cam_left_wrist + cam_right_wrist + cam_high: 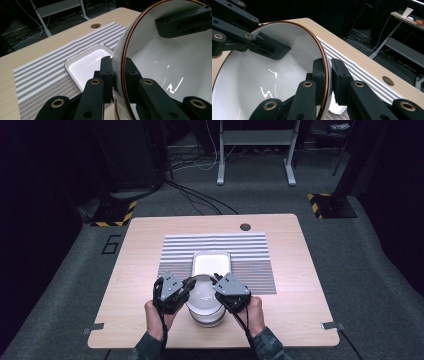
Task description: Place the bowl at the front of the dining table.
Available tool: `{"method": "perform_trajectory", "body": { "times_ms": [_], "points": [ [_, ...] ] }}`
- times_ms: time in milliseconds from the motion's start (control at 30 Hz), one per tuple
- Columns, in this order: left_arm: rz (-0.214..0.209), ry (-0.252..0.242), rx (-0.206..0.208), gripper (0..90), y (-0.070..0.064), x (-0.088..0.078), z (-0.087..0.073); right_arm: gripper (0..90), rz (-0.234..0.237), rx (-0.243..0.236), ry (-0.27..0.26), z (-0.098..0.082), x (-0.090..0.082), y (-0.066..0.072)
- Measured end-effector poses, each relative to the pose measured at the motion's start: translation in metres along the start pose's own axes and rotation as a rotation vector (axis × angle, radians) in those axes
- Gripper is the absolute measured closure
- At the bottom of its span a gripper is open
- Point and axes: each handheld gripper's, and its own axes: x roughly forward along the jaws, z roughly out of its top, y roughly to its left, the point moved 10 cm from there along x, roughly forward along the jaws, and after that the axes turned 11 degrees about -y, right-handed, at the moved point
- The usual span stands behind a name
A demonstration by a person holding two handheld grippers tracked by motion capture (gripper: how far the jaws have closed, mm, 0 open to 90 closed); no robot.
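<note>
Low in the frame's centre, a white bowl (204, 302) sits between both grippers. The left gripper (117, 72) clamps its copper rim – the right gripper (327, 75) pinches the opposite edge – just below the white tray (212, 262) on the striped mat (250, 252)

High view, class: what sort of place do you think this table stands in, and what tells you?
Probably a lab or recording workspace, not a home. A lone wooden table stands on grey carpet, with loose cables across the floor, hazard-striped base plates and a bare metal desk frame behind.
</note>
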Motion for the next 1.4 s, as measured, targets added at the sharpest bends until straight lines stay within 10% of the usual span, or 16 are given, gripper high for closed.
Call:
{"method": "perform_trajectory", "body": {
  "times_ms": [1400],
  "points": [
    [0.003,-0.040,0.012,80.8,0.028,0.019,0.031,82.5,0.009,0.021,-0.003,0.022,0.026,-0.027]
  ]
}}
